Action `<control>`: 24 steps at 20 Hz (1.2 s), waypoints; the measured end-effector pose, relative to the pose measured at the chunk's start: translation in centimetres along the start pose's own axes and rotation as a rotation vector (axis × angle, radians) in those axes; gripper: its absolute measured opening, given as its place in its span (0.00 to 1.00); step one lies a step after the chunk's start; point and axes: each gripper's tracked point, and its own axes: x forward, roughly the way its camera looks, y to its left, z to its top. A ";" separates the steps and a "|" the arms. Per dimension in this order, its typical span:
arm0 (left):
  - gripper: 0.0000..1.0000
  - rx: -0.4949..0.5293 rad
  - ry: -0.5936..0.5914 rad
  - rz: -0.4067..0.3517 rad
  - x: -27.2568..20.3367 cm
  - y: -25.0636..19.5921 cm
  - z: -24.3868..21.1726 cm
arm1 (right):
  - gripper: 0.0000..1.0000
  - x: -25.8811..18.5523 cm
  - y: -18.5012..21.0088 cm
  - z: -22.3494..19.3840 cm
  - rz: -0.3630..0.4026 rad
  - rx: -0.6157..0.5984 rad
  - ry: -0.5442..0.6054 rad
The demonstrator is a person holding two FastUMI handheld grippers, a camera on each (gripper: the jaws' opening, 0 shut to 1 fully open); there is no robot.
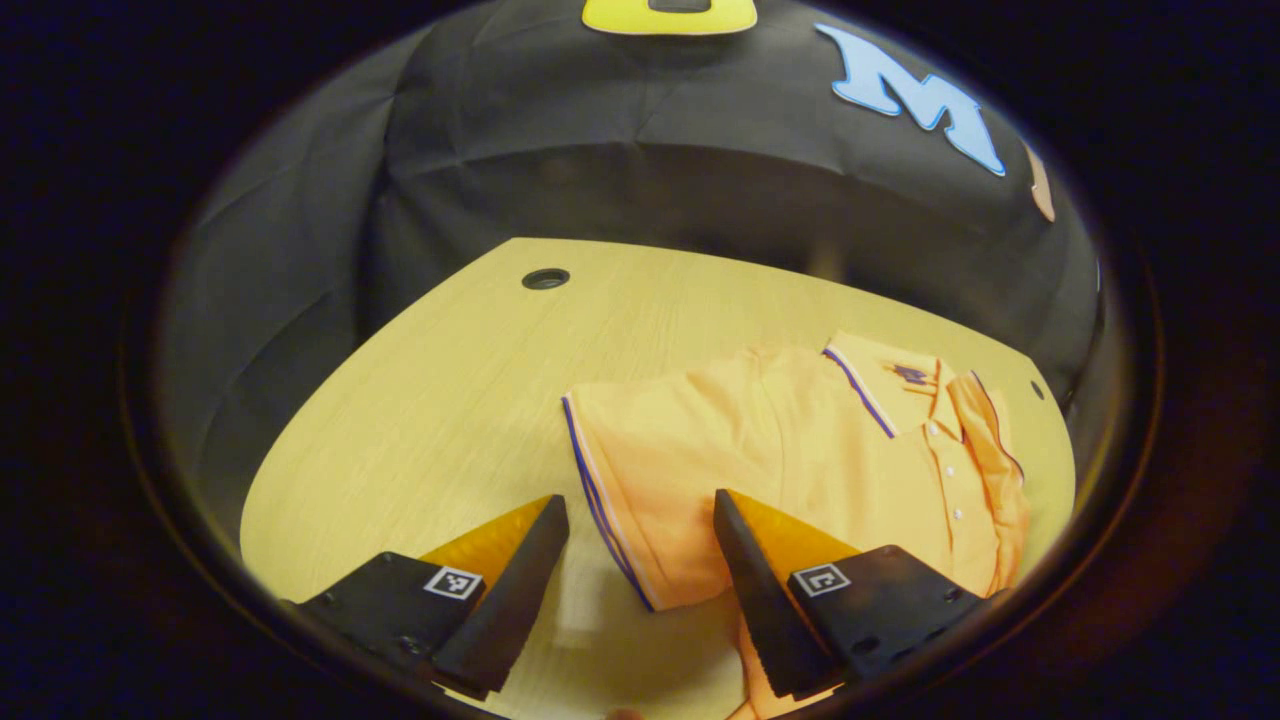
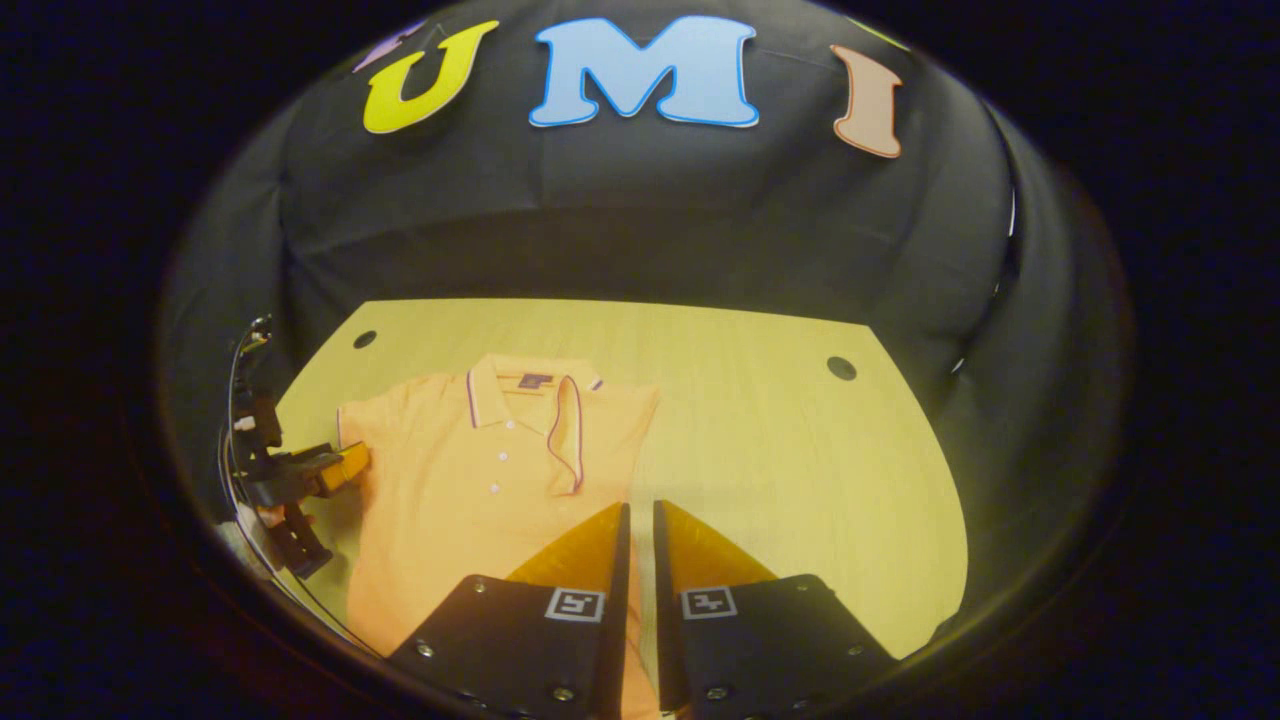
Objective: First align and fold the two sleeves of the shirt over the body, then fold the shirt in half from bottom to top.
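Two tools are in my hands over a pale wooden tabletop (image 2: pixel 760 440). An orange polo shirt (image 2: pixel 480 480) lies flat on the tabletop's left part in the right gripper view, collar toward the booth's far wall, buttons up. Its right sleeve looks already folded in, leaving a straight right edge. To the right of that edge the wood is bare out to the tabletop's rim, past a small round hole (image 2: pixel 841 368) near the far right corner. Another hole (image 2: pixel 364 339) sits near the far left corner.

My left tool (image 1: pixel 640 530) has its fingers wide apart, holding nothing. In the left gripper view the striped hem of the shirt's left sleeve (image 1: pixel 600 500) lies between the fingers, and the one finger (image 1: pixel 750 560) hangs over the cloth; I cannot tell whether it touches.

My right tool (image 2: pixel 640 530) has its fingers drawn nearly together, a thin gap left, nothing gripped. It hangs by the shirt's right edge.
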 end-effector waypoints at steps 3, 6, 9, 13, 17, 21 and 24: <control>0.94 0.057 0.008 0.015 0.2 -0.2 0.0 | 0.14 0.0 0.3 -0.4 0.008 0.028 0.007; 0.68 0.062 0.007 0.010 0.6 -0.8 0.3 | 0.14 0.3 0.7 -0.8 0.018 0.045 0.011; 0.43 0.049 0.004 0.003 0.6 -1.1 0.2 | 0.14 0.2 0.8 -1.2 0.025 0.043 0.016; 0.10 0.046 0.020 0.011 0.5 -1.3 0.2 | 0.14 0.1 0.5 -1.6 0.025 0.049 0.020; 0.10 0.102 0.050 0.022 0.5 -1.7 0.3 | 0.13 0.4 0.0 -2.6 0.025 0.080 0.030; 0.10 0.162 0.087 0.009 0.1 -3.0 0.4 | 0.14 0.7 -0.1 -4.2 0.030 0.116 0.058; 0.10 0.209 0.101 -0.022 -0.6 -4.8 1.2 | 0.14 1.0 0.1 -5.3 0.039 0.136 0.073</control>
